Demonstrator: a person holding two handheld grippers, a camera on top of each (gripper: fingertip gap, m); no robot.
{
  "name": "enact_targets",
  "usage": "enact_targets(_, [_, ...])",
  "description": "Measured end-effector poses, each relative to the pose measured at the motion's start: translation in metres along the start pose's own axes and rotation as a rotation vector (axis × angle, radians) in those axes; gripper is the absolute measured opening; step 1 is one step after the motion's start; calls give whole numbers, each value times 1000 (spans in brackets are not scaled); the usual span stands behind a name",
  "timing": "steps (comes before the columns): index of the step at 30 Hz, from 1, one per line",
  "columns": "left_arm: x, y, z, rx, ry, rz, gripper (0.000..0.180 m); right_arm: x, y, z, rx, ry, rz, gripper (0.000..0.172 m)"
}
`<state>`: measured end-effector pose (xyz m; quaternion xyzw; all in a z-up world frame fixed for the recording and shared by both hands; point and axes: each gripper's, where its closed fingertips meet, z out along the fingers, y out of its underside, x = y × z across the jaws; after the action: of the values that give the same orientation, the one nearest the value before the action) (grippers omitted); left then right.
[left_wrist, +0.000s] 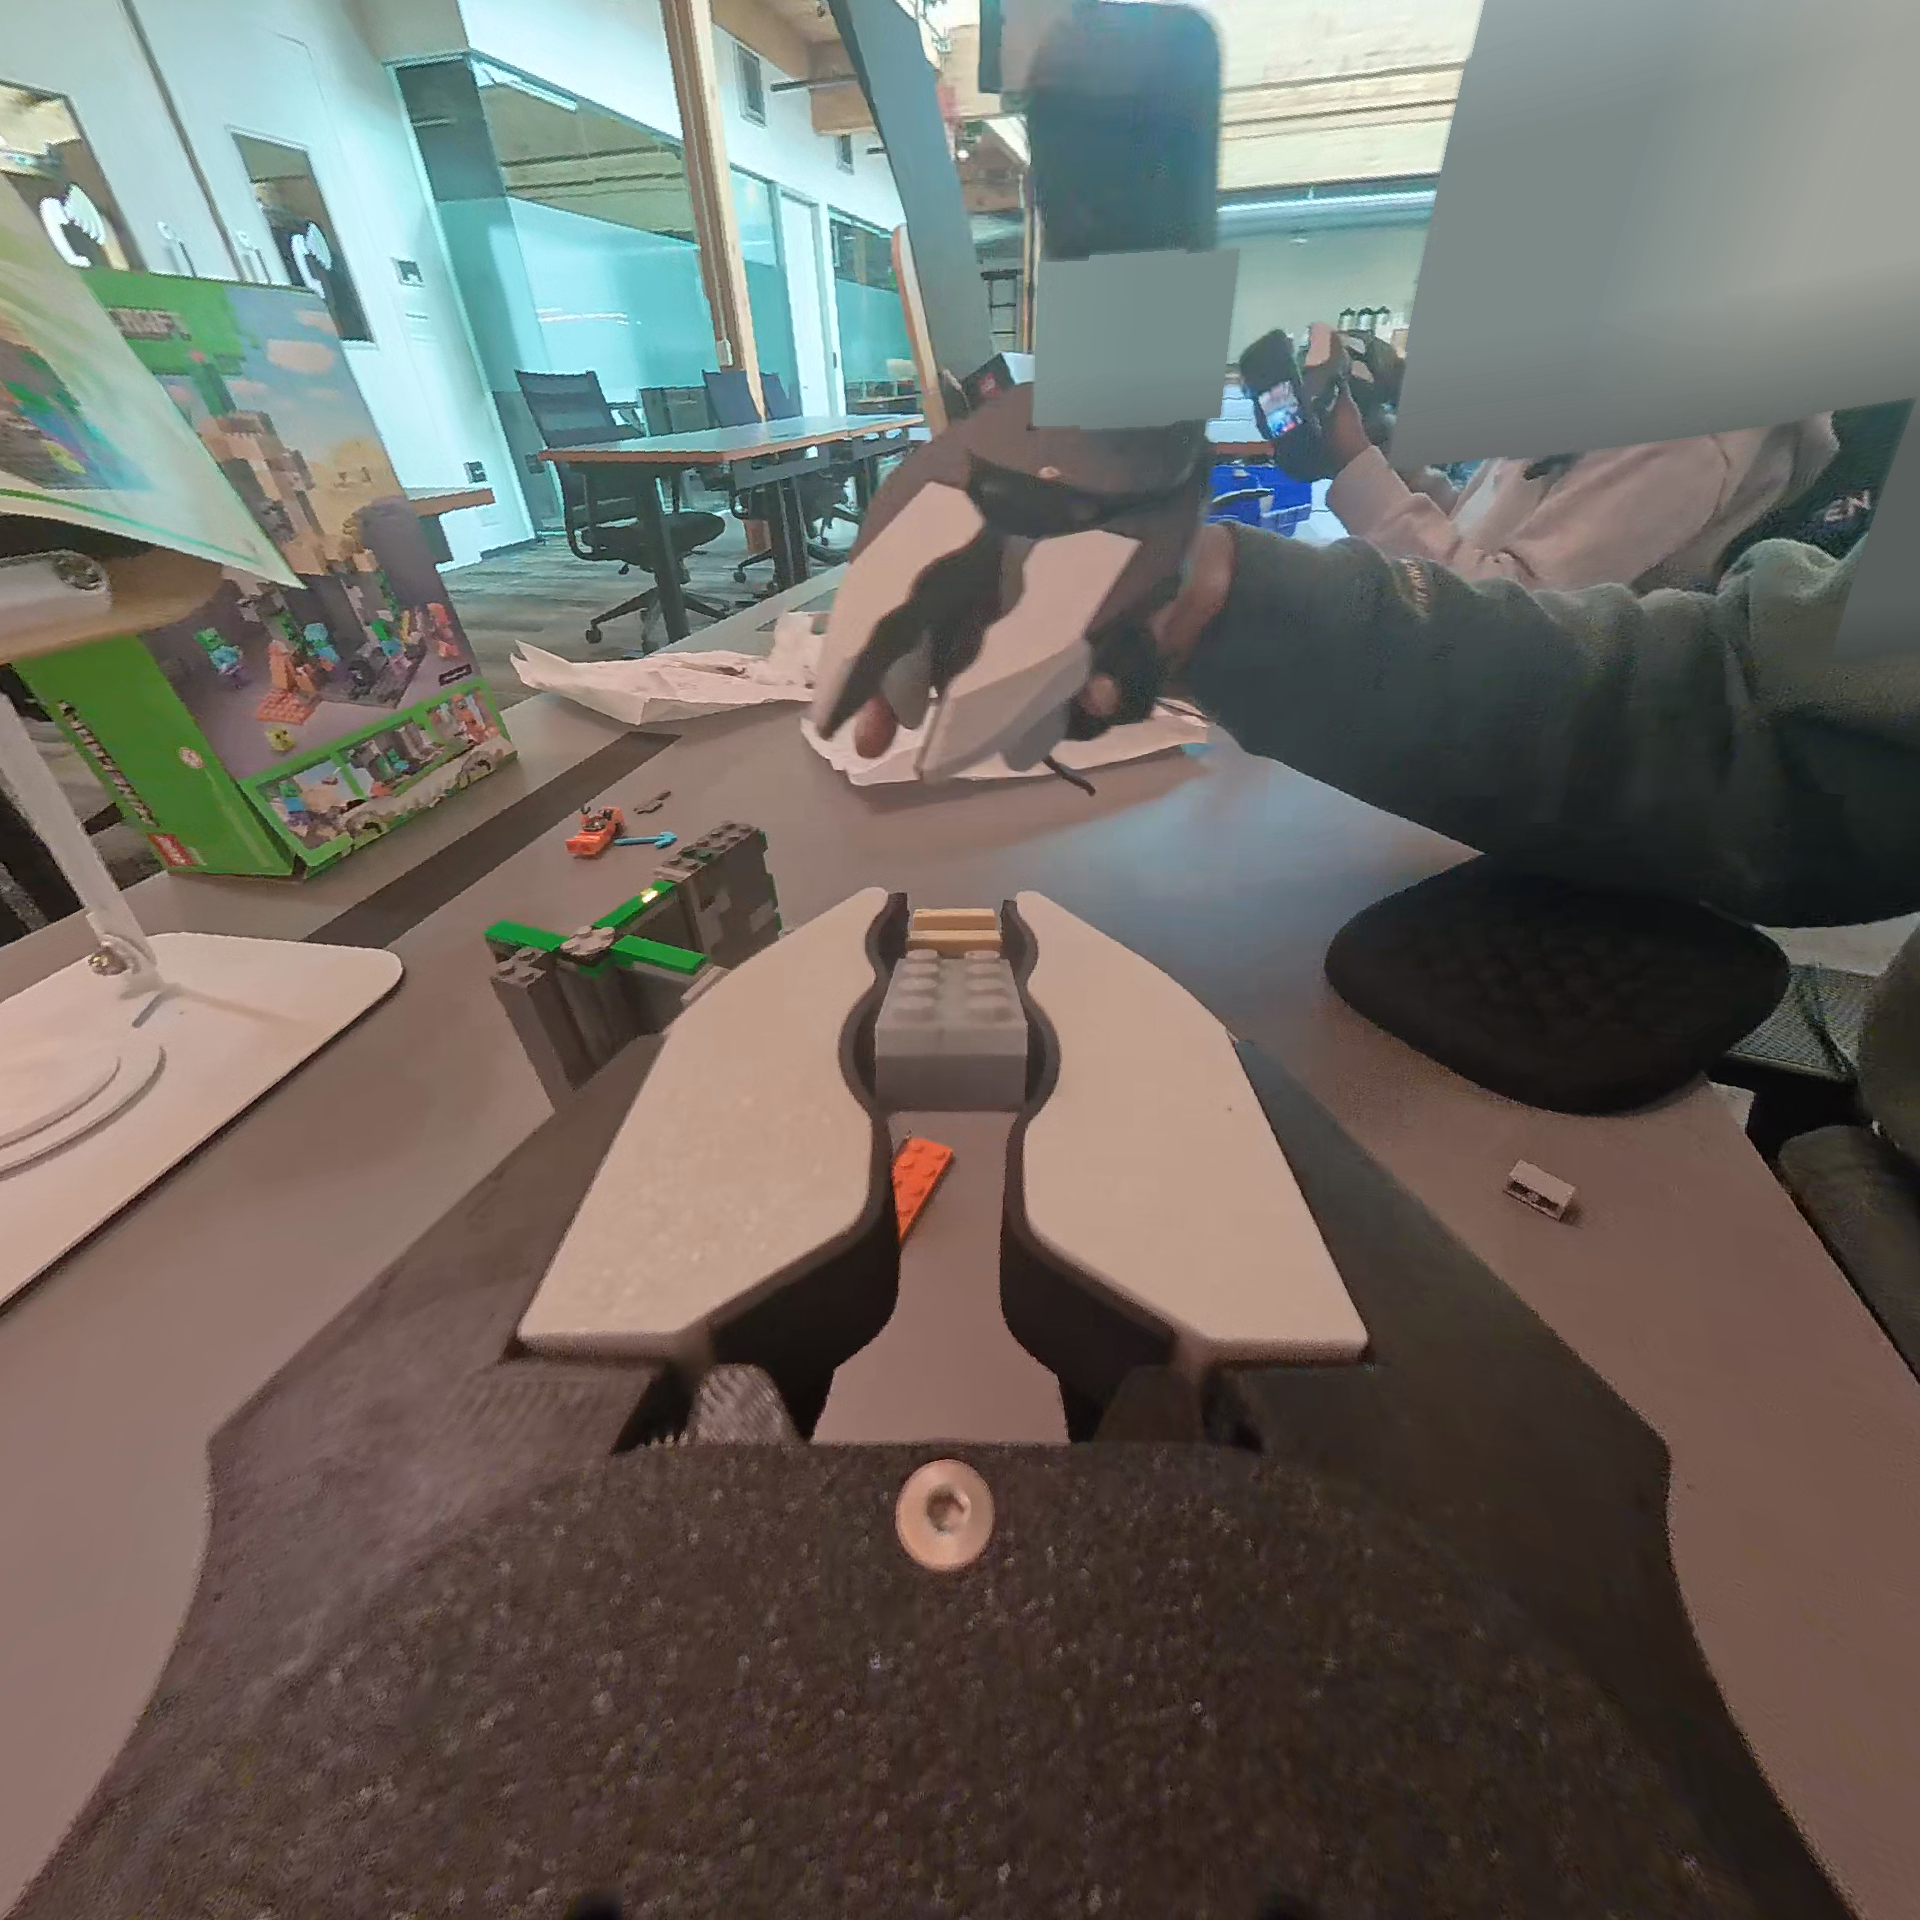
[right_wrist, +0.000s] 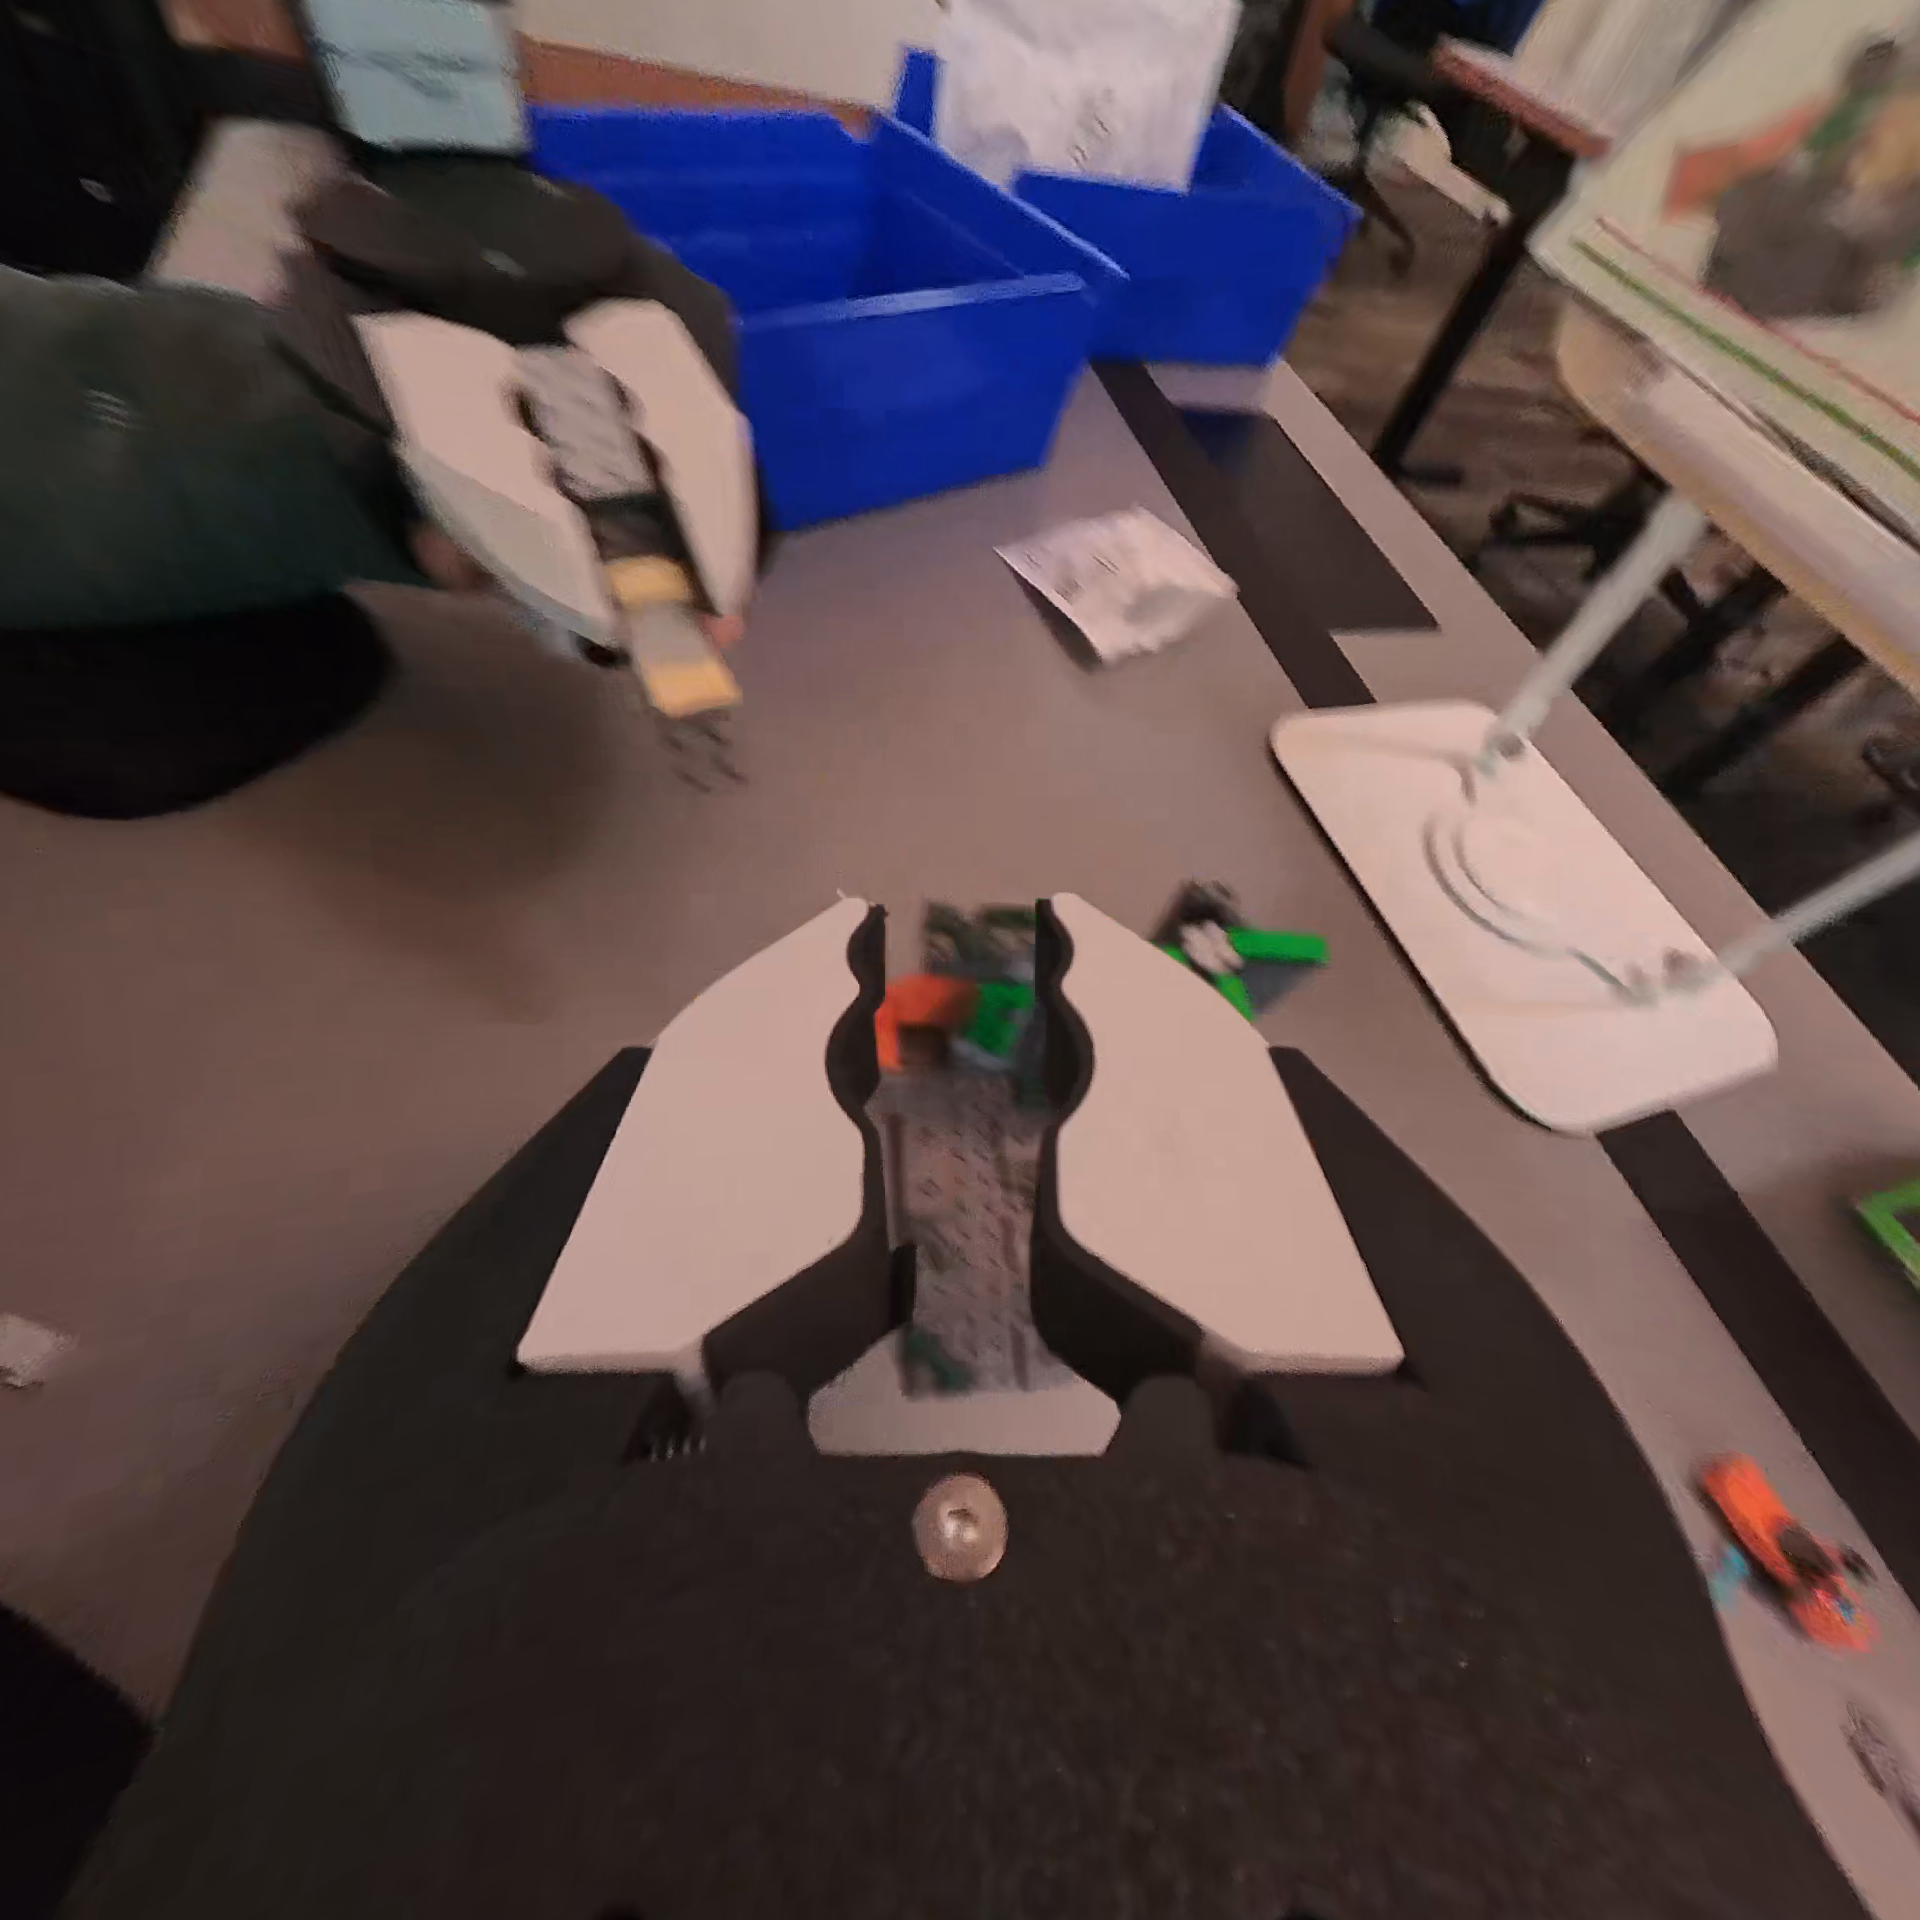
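Note:
My left gripper (left_wrist: 954, 914) is shut on a grey studded brick (left_wrist: 951, 1008) with tan pieces (left_wrist: 954, 930) at its front end, and holds it above the grey table (left_wrist: 1195, 935). It also shows in the right wrist view (right_wrist: 670, 623), with the tan end (right_wrist: 686, 675) sticking out past the fingertips. My right gripper (right_wrist: 961, 920) is open with nothing held. In the left wrist view it (left_wrist: 883, 743) hangs well above the table. Through its gap I see a grey and green brick build (right_wrist: 966, 1195), blurred. That build (left_wrist: 623, 987) stands on the table left of my left gripper.
An orange plate (left_wrist: 920, 1179) lies under my left gripper and a small grey brick (left_wrist: 1541, 1190) to the right. An orange figure (left_wrist: 594, 831), a green set box (left_wrist: 291, 644), a white stand base (right_wrist: 1507, 914), blue bins (right_wrist: 883, 312) and paper bags (left_wrist: 665, 675) sit around.

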<state>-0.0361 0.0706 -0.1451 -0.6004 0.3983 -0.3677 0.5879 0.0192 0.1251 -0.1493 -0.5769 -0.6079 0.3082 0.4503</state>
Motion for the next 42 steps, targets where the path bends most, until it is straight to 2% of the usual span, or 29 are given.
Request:
enact_targets(3, [10,-1,2,11,40,28,17,-44,-15,13,57,-90,-14,25])
enact_targets(7, [22,2,5,-8,98,51,17,-72,-14,29,83,-142,-60,26])
enact_targets(10, [29,6,7,-37,124,78,17,-77,-9,35,77,-183,-51,26])
enact_targets(16, [35,17,9,-97,153,110,17,-86,-3,37,76,-217,-82,17])
enact_targets(28, [66,29,10,-210,281,214,18,-116,7,23,165,-589,145,16])
enact_targets(33, [64,31,11,-221,267,223,18,-113,9,23,157,-573,153,16])
enact_targets(37, [56,38,9,-247,248,207,17,-101,19,18,89,-483,118,16])
enact_targets(42, [44,40,8,-236,209,164,17,-110,65,23,-209,-435,0,16])
